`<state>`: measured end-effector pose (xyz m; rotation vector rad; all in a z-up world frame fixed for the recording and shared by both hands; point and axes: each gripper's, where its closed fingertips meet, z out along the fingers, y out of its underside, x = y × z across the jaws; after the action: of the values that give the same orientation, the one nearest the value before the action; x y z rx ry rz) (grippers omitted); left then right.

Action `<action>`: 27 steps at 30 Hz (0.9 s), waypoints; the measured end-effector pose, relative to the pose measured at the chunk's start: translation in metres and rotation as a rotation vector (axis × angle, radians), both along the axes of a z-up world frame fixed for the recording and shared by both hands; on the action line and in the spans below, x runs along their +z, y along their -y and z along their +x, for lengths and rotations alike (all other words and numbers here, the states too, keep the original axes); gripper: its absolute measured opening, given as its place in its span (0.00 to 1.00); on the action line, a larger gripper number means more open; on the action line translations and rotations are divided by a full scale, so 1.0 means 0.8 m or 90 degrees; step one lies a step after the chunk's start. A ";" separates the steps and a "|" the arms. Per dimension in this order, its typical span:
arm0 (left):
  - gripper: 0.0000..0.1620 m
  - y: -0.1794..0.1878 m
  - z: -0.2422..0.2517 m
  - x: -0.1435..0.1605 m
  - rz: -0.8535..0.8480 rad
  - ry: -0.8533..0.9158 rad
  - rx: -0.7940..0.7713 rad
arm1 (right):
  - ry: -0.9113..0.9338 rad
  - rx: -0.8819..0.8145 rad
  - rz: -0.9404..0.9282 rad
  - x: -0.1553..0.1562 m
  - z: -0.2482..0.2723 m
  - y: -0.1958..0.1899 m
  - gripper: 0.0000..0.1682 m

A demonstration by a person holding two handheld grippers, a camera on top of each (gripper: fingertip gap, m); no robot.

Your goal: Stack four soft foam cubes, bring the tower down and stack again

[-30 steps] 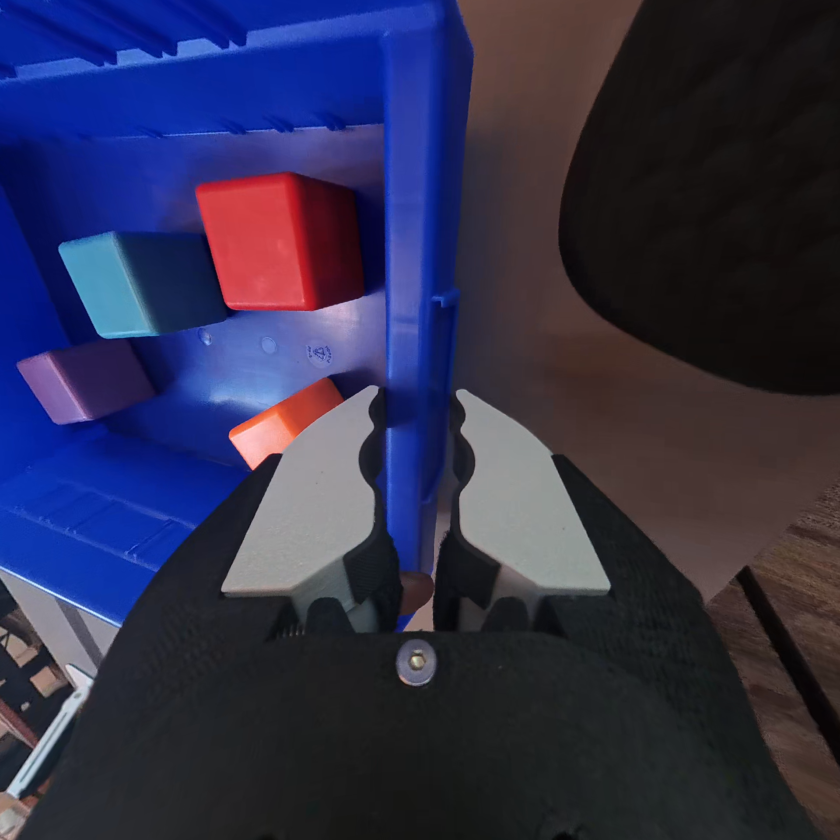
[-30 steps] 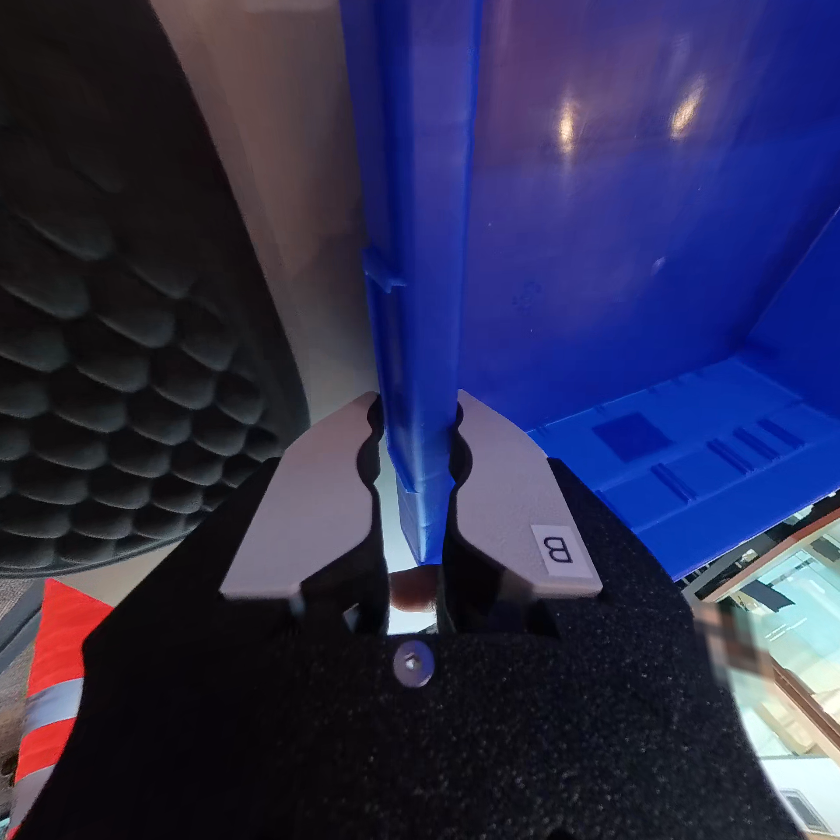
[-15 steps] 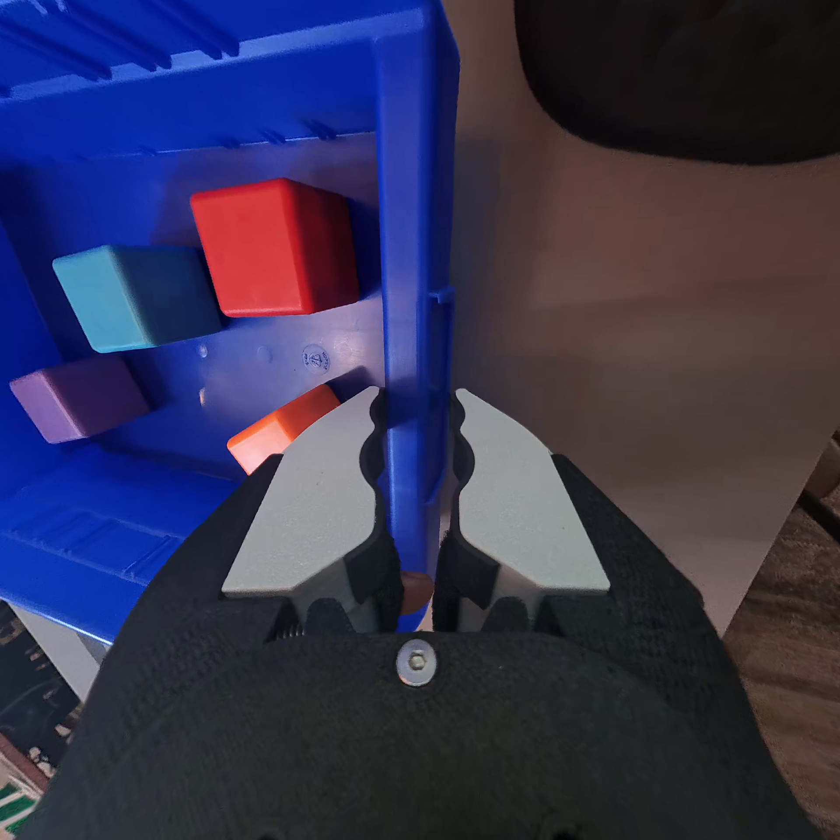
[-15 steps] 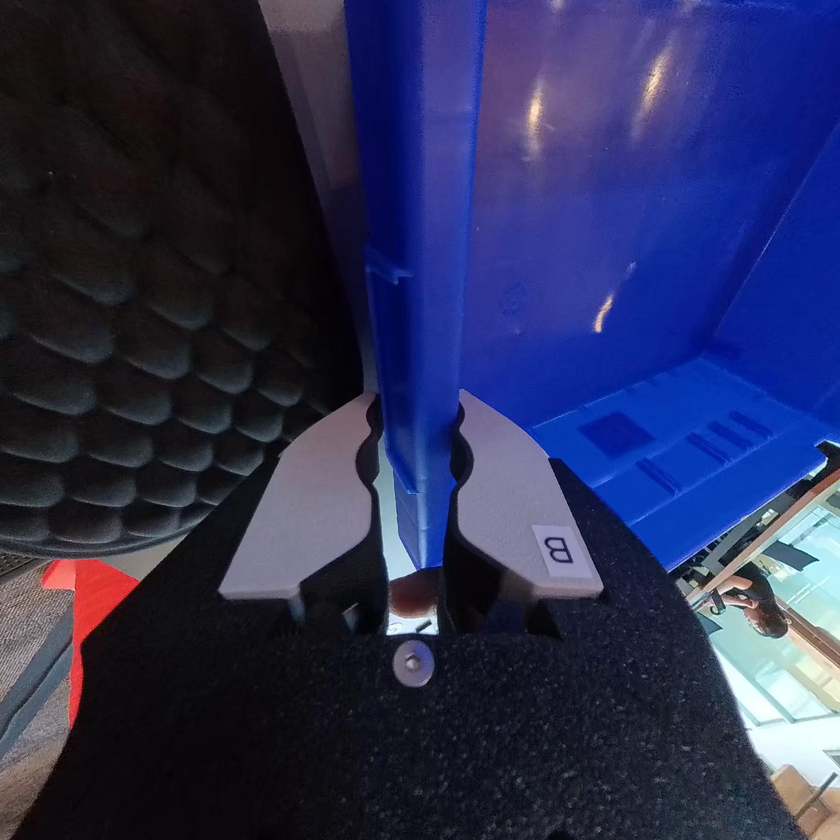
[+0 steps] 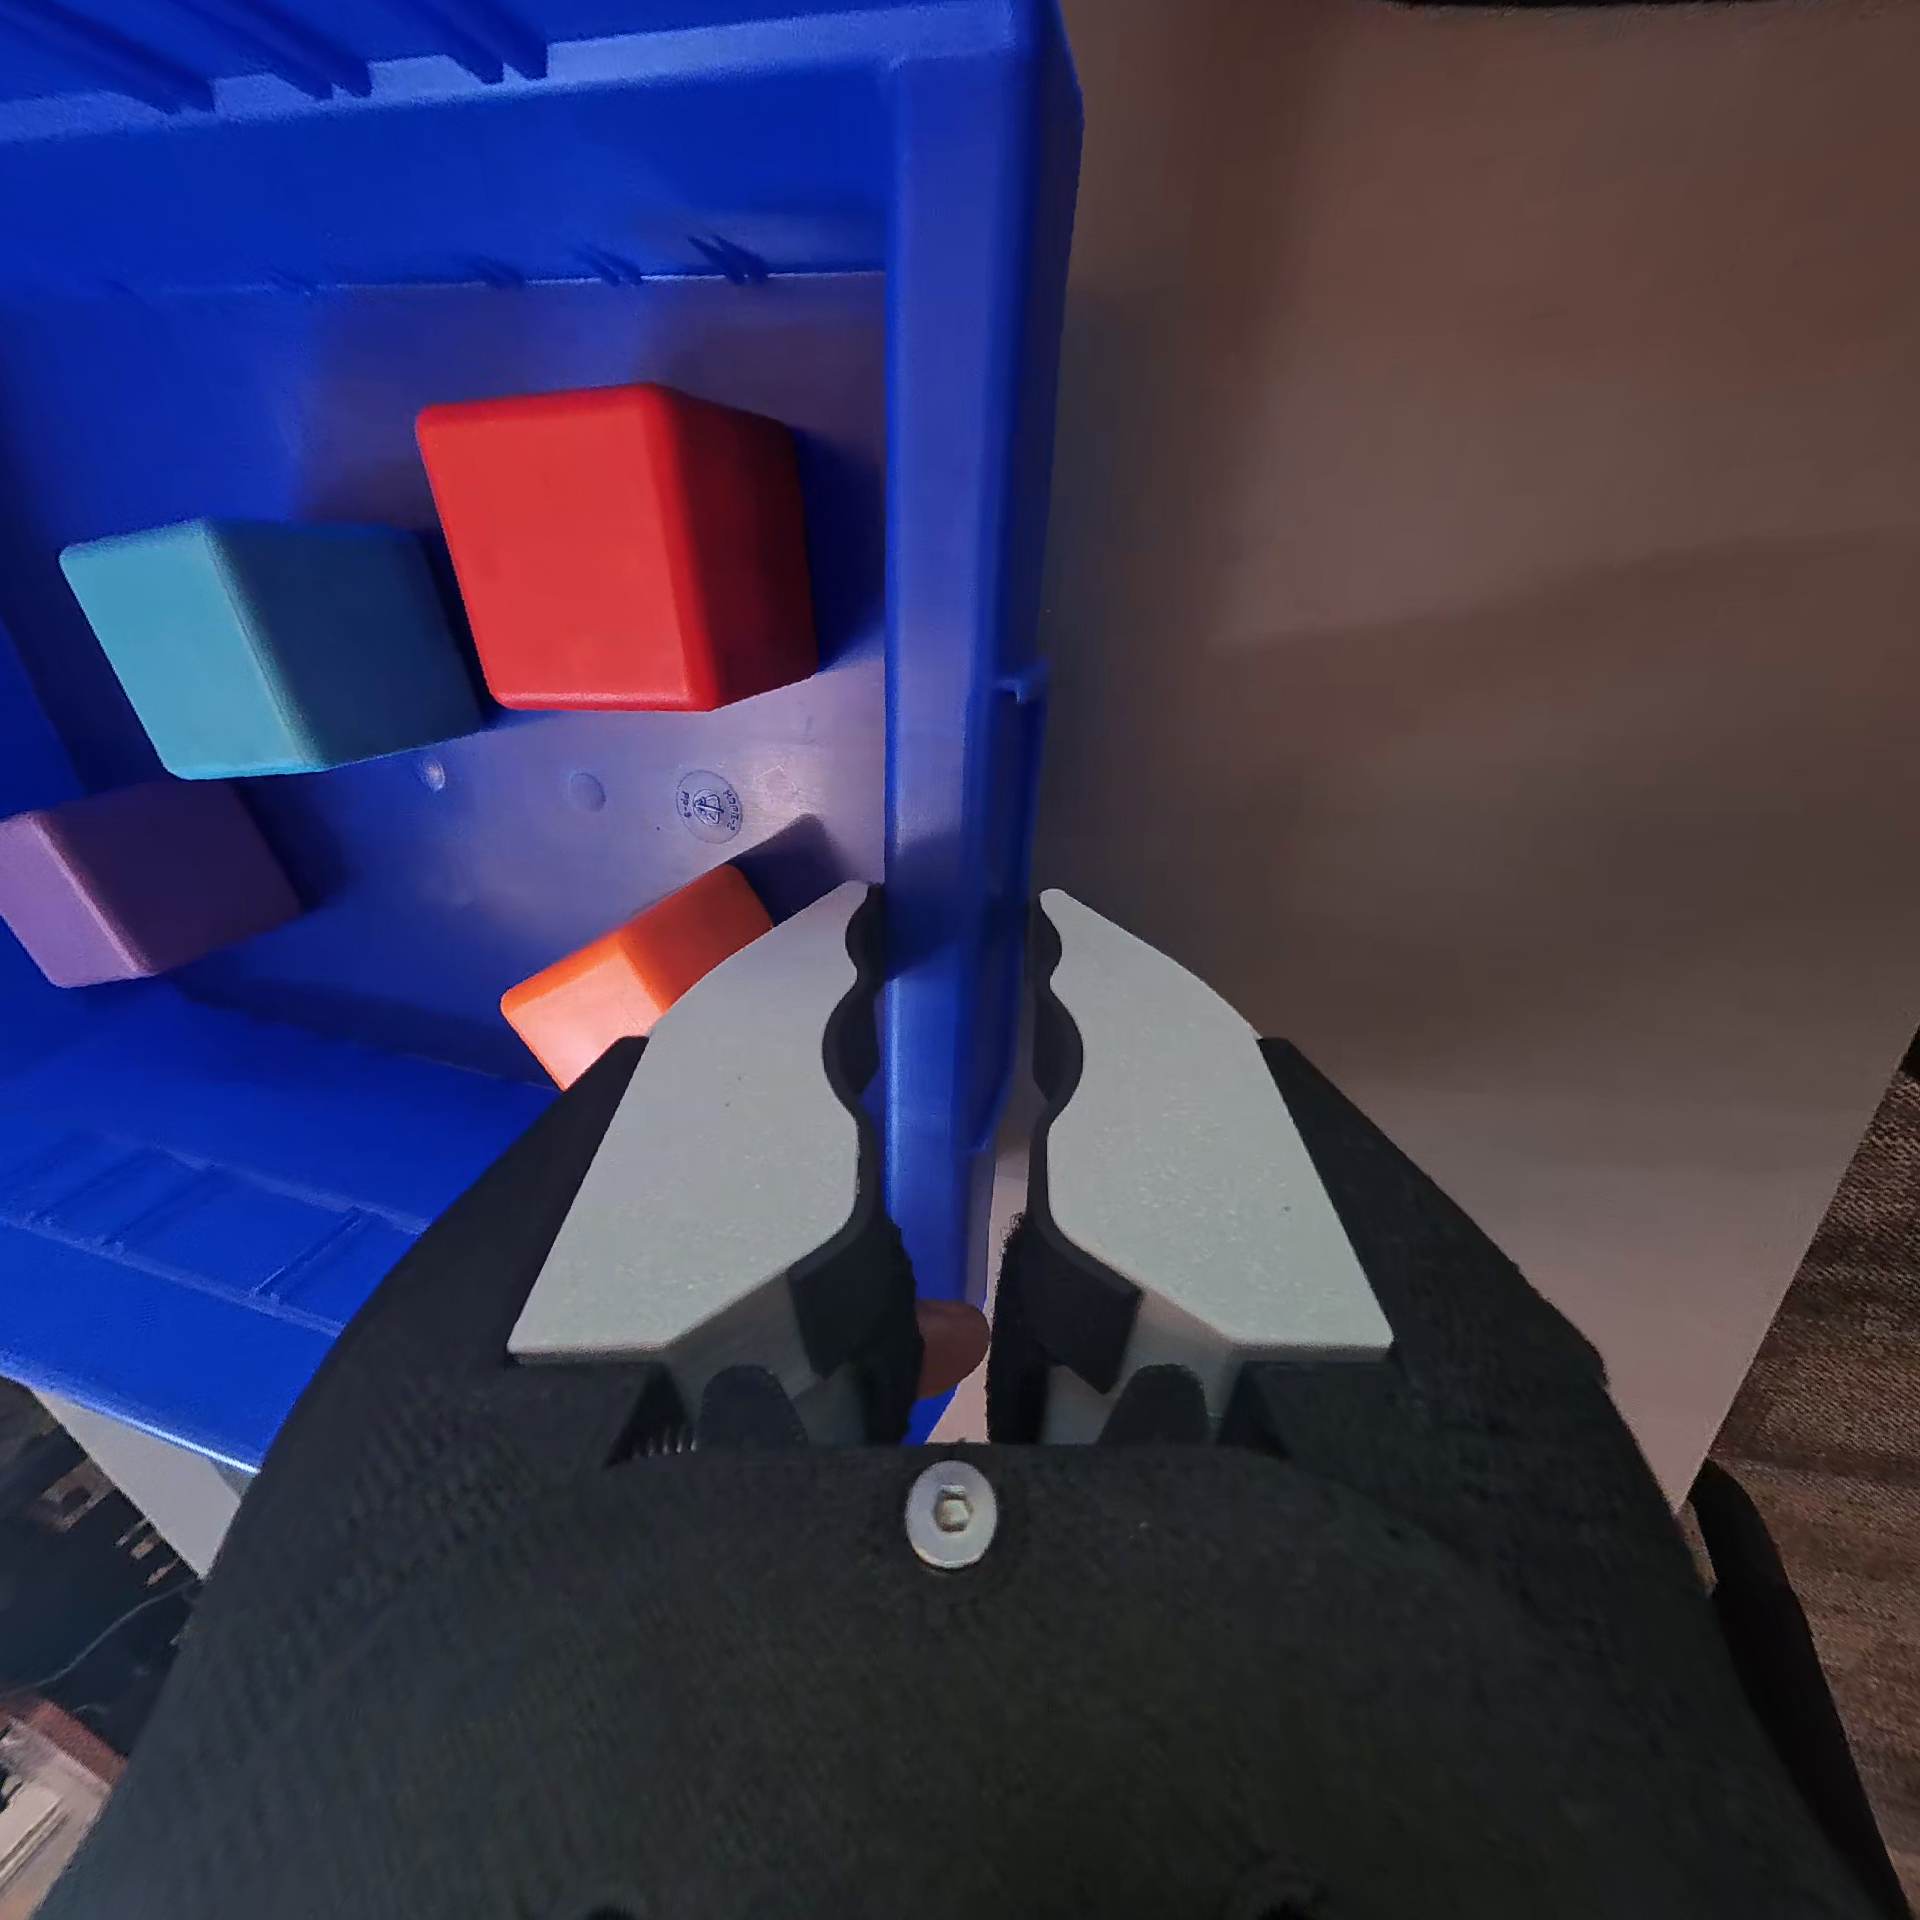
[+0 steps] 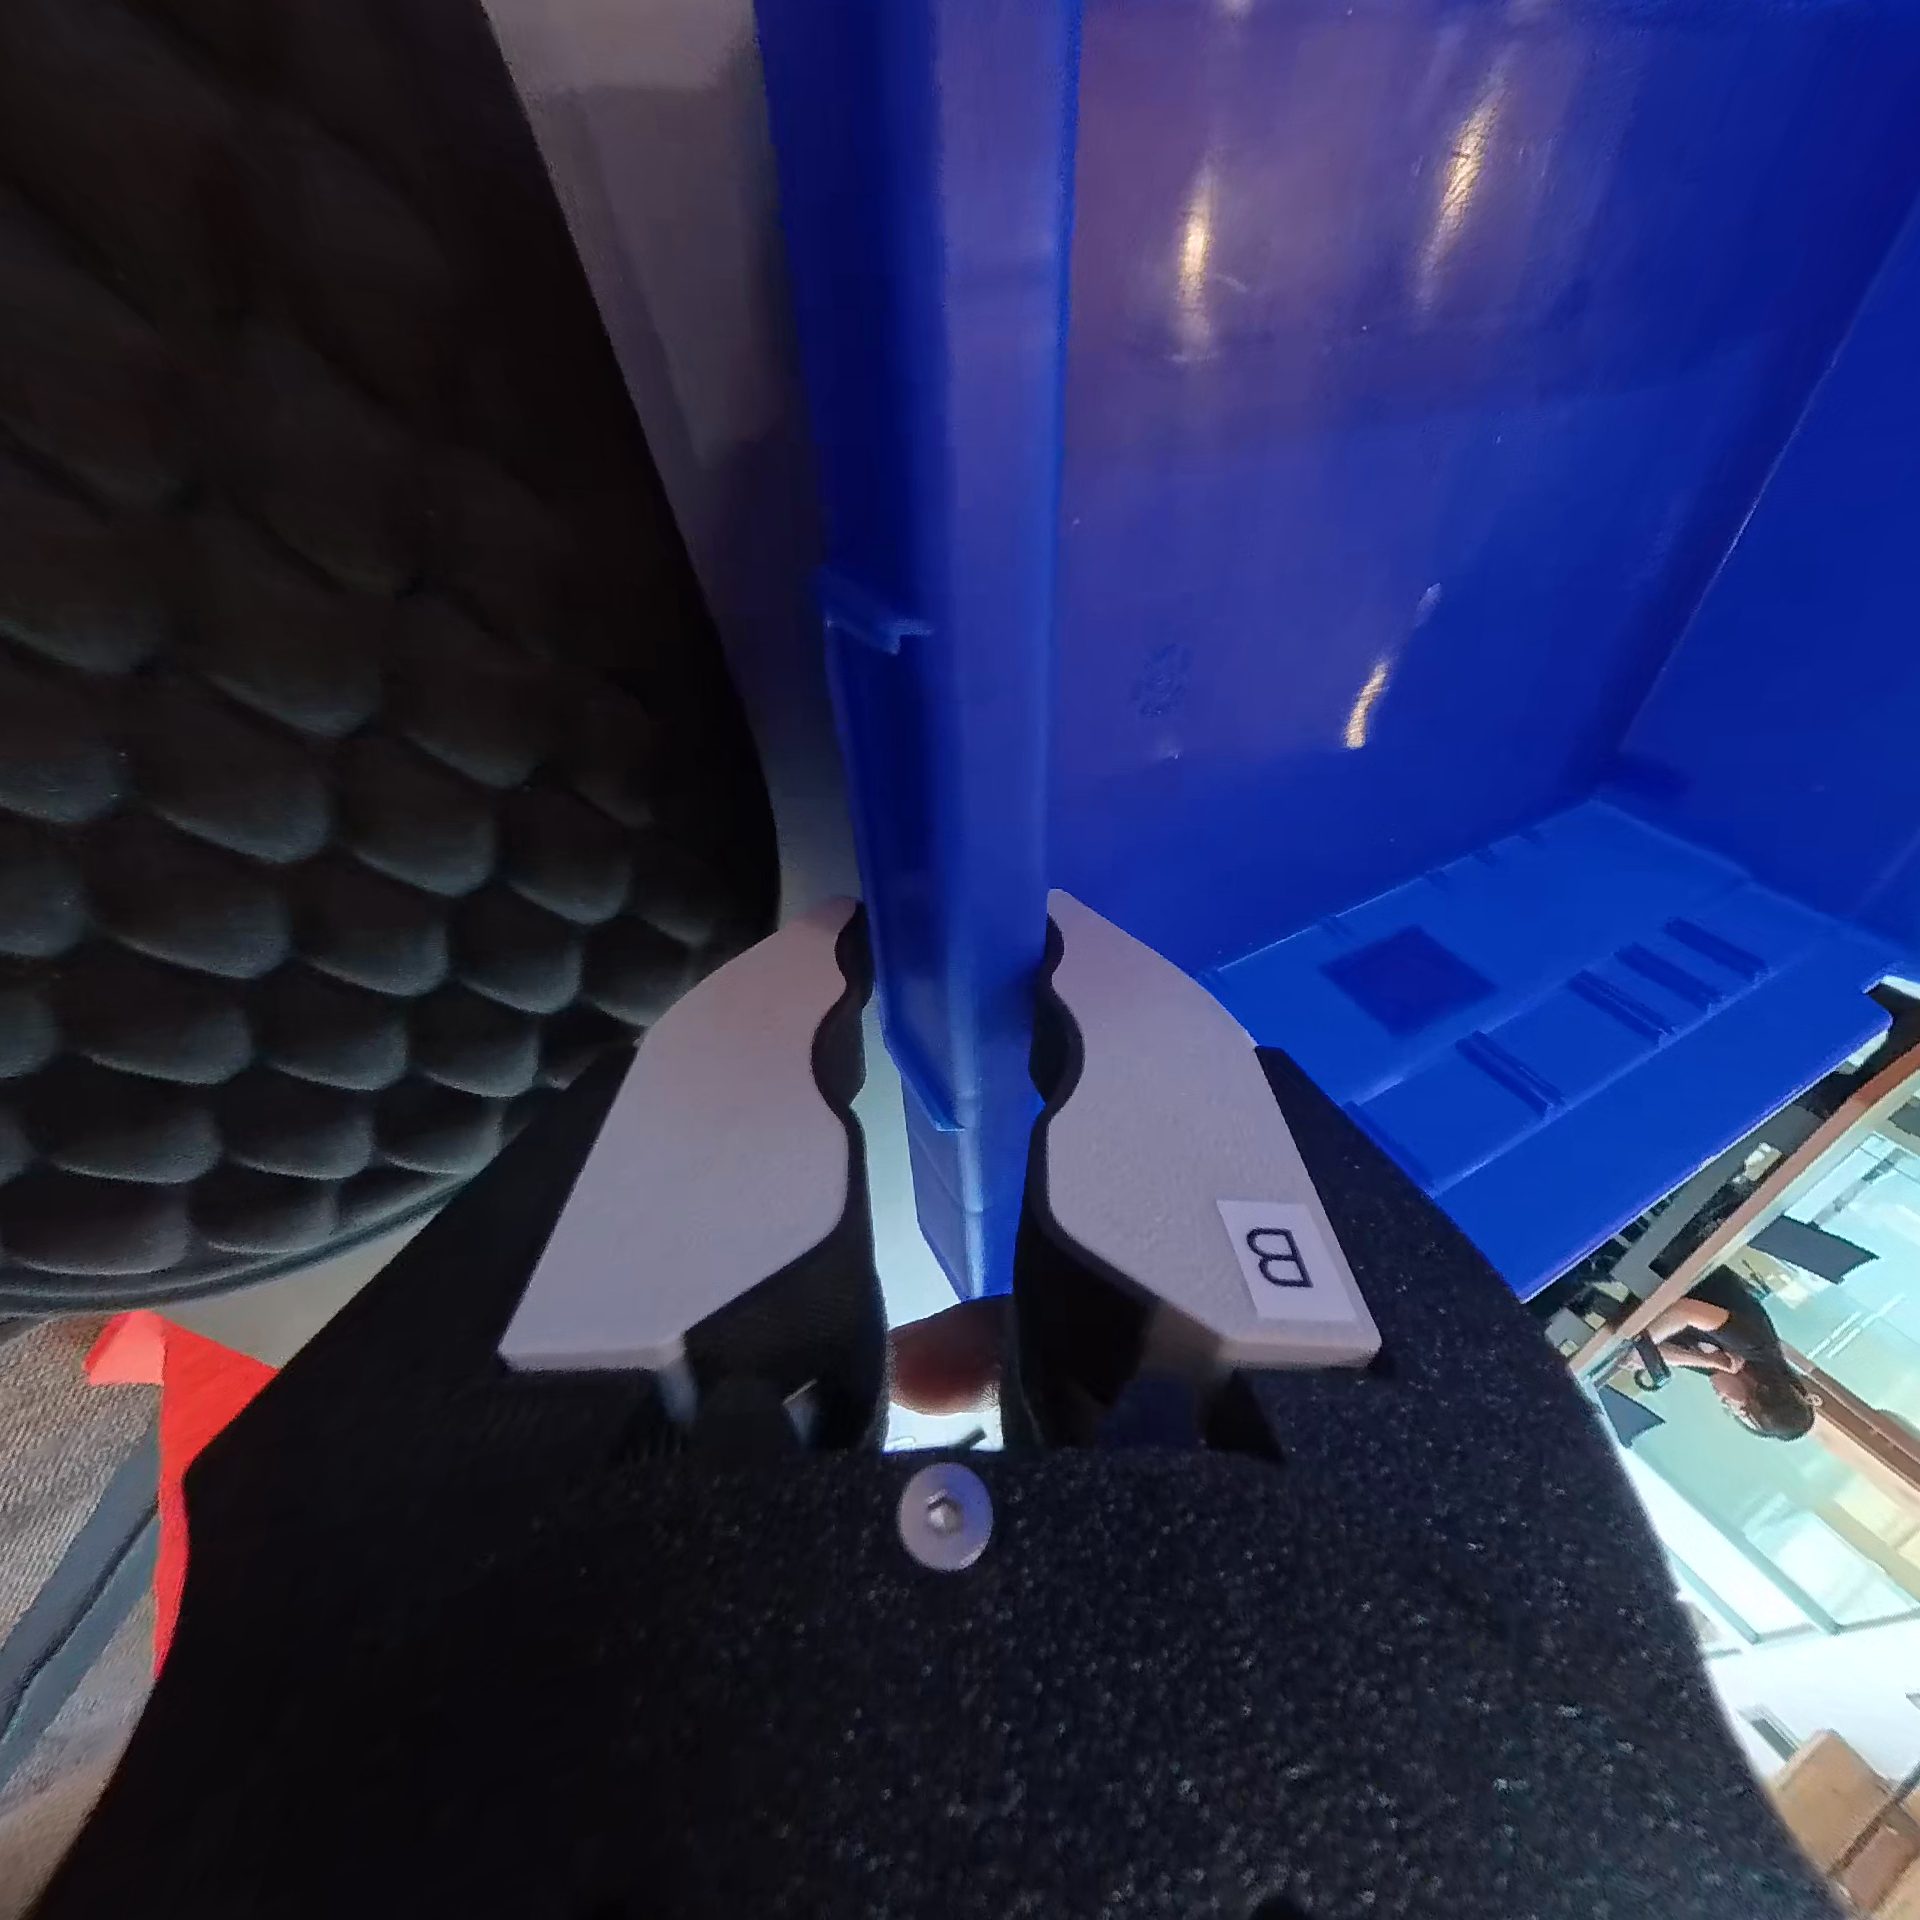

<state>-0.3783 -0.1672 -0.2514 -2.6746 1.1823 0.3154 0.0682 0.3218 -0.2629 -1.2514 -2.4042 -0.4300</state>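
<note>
A blue plastic bin (image 5: 416,208) holds a red cube (image 5: 613,551), a teal cube (image 5: 270,644), a purple cube (image 5: 135,894) and an orange cube (image 5: 623,987), loose on its floor and not stacked. My left gripper (image 5: 956,904) is shut on the bin's right side wall. The left finger hides part of the orange cube. In the right wrist view my right gripper (image 6: 951,914) is shut on a side wall of the same bin (image 6: 1351,520). No cube shows in that view.
A pale table top (image 5: 1455,727) lies right of the bin, with its edge and dark floor (image 5: 1849,1299) at the lower right. A black quilted chair cushion (image 6: 260,623) is close on the left of the right gripper. A person (image 6: 1725,1371) stands far off. There is about 65 cm between the tips of the two grippers.
Both grippers have moved with the bin in their hold. The black cushion has slid up out of the left wrist view and fills more of the right one. The cubes have barely shifted.
</note>
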 end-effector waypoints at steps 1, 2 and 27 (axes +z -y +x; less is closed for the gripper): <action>0.16 0.000 0.000 0.000 -0.001 -0.005 0.002 | -0.006 0.000 0.000 0.000 0.000 -0.002 0.17; 0.16 0.000 0.000 0.000 -0.003 -0.009 0.004 | -0.011 0.001 0.002 0.000 0.000 -0.005 0.17; 0.17 -0.040 0.042 -0.001 0.080 0.037 0.125 | -0.059 0.010 0.027 -0.002 0.015 -0.044 0.18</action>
<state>-0.3444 -0.1349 -0.2519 -2.6733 0.8551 0.3281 0.0805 0.3570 -0.2648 -1.2065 -2.3136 -0.4068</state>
